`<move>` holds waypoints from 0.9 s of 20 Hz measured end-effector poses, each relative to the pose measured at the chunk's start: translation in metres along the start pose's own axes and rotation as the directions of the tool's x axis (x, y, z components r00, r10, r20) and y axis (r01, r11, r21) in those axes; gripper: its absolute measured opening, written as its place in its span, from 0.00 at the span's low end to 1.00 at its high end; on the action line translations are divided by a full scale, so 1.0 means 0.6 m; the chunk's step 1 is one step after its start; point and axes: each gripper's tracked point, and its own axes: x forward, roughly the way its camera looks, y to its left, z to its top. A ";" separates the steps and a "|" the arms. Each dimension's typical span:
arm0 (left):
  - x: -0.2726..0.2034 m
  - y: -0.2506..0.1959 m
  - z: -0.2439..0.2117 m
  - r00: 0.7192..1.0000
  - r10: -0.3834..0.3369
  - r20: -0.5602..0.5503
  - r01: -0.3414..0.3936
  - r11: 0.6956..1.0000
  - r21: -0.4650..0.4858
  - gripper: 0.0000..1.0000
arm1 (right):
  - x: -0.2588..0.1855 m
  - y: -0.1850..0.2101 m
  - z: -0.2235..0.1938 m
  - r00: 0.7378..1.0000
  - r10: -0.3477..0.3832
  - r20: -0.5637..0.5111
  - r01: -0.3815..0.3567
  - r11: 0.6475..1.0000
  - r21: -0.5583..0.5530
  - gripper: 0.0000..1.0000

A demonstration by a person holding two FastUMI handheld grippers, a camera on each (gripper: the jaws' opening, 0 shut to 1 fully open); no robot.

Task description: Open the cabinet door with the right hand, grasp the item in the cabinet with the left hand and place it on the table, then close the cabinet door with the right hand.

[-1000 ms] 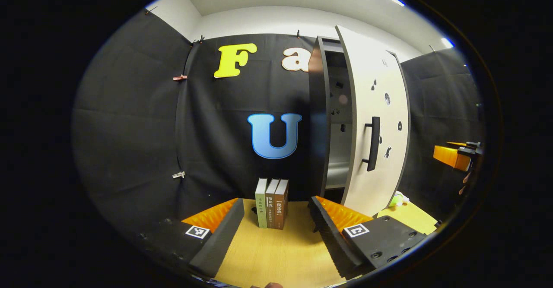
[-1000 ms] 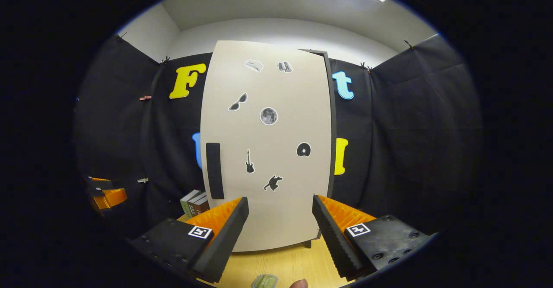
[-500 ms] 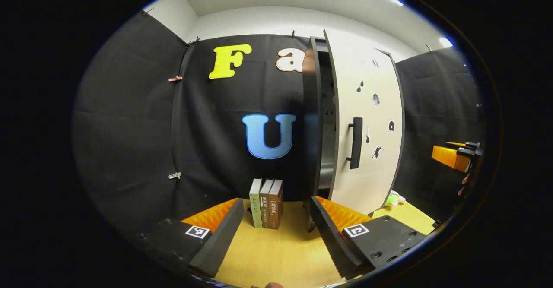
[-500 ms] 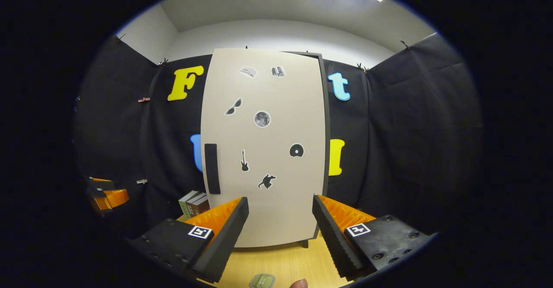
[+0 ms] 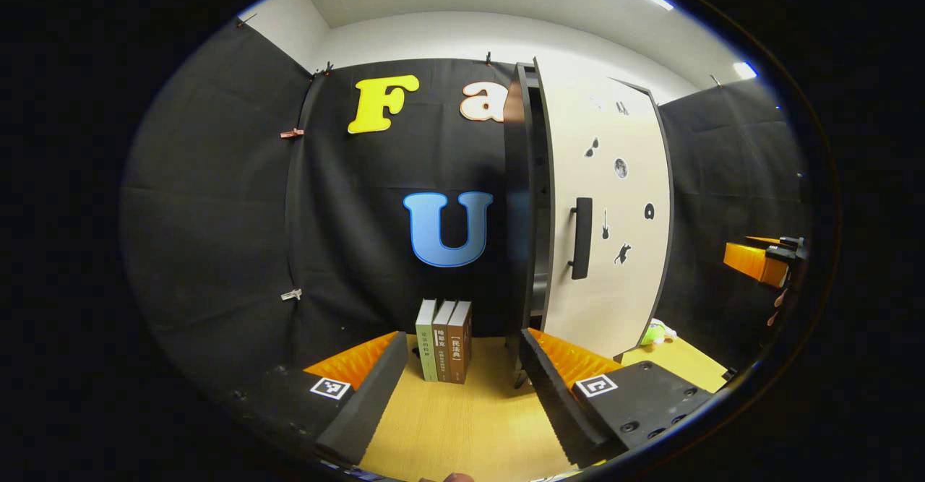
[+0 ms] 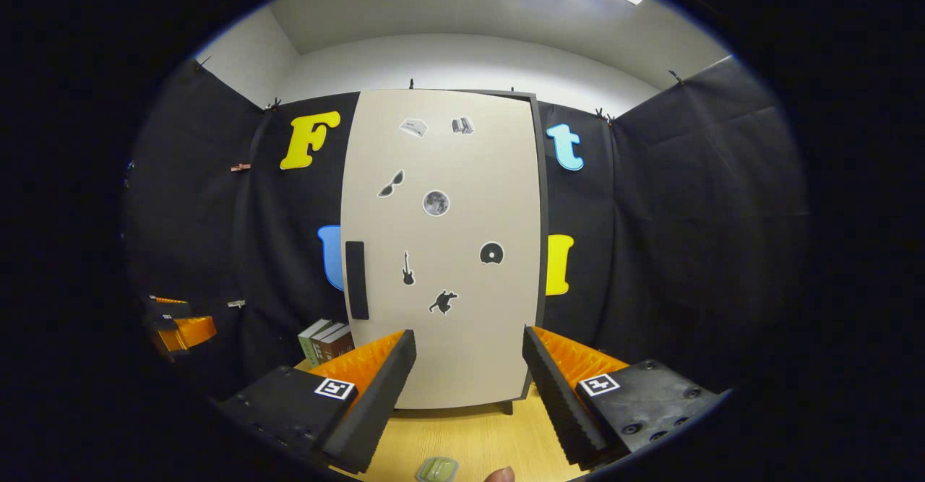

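The tall dark cabinet [image 5: 519,200] stands on the wooden table [image 5: 470,424], its pale sticker-covered door [image 5: 611,251] almost against the frame with a narrow dark slit left. A black bar handle [image 5: 580,238] sits on the door's left edge. In the right gripper view the door [image 6: 462,337] faces me flat, handle [image 6: 355,280] at its left. My right gripper [image 6: 468,388] is open and empty just before the door, touching nothing. A small green item [image 6: 438,470] lies on the table below it, also seen as the green item [image 5: 654,334]. My left gripper [image 5: 462,388] is open and empty.
Three upright books [image 5: 443,341] stand left of the cabinet against the black cloth; the same books [image 6: 325,341] show beside the door. The right gripper [image 5: 759,261] hangs far right, the left gripper [image 6: 177,323] far left. A fingertip [image 6: 498,475] shows at the bottom edge.
The cabinet door has swung from well ajar to nearly shut, hiding the interior. Both grippers have stayed open and almost still.
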 end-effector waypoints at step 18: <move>-0.027 0.009 0.007 1.000 0.006 0.014 -0.006 1.000 0.010 0.97 | -0.026 0.009 0.013 1.000 0.003 0.008 -0.003 1.000 0.002 0.96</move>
